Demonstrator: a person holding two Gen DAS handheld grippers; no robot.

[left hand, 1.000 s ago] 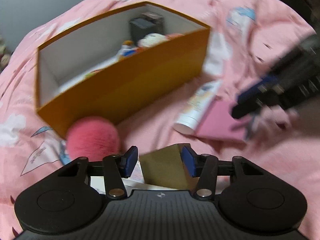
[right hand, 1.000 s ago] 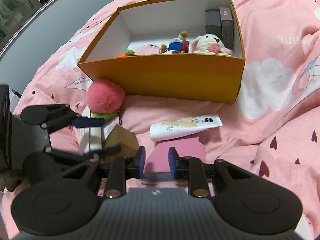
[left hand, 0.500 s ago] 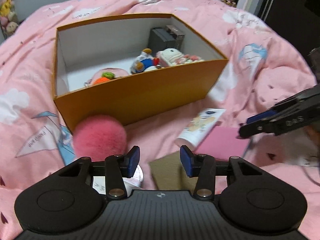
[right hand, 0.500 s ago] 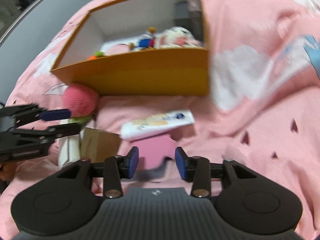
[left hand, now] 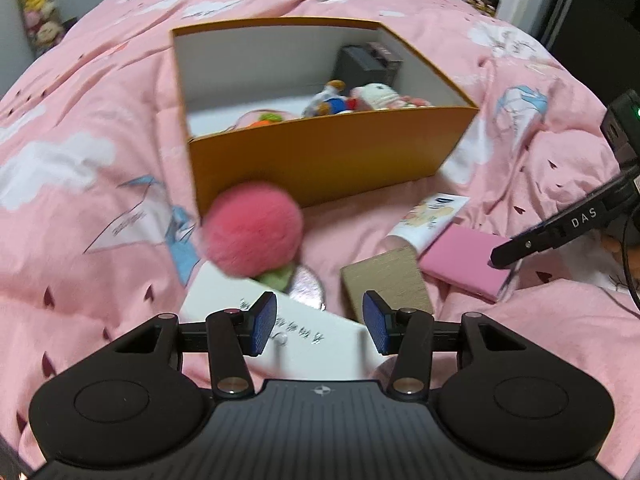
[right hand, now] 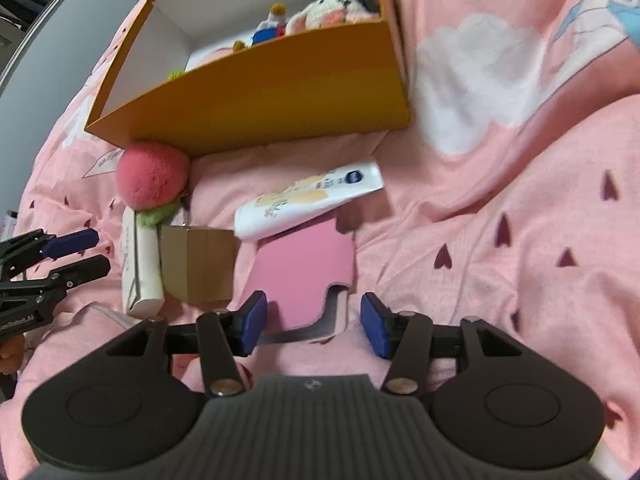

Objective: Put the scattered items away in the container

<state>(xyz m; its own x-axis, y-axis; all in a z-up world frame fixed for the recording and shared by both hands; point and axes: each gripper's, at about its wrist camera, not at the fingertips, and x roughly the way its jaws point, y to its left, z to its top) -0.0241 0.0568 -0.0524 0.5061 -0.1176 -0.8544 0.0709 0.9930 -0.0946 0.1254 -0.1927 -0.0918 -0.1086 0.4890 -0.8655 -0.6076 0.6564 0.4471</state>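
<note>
- Your left gripper (left hand: 319, 328) hovers over the white box (left hand: 280, 332). Its jaws are opening, about half wide, and press on nothing.
- At 11 o'clock from those jaws, the pink pompom (left hand: 253, 229) touches the front wall of the orange box (left hand: 332, 160).
- The white box lies at 6 o'clock from the pompom, flat on the pink duvet (left hand: 80, 200).
- The brown box (left hand: 386, 280) stands just beside the white box, at 1 o'clock from your left gripper.
- The orange box sits at 12 o'clock, open at the top. It holds a plush toy (left hand: 376, 96), a small figure (left hand: 330, 100) and a dark box (left hand: 368, 64).
- The white tube (right hand: 308, 200) lies at 12 o'clock from your right gripper (right hand: 313, 328), with one end over the far edge of the pink case (right hand: 304, 268).
- The pink case lies flat with its near edge between the right jaws. Those jaws are opening, about half wide; the pads do not press on the case.
</note>
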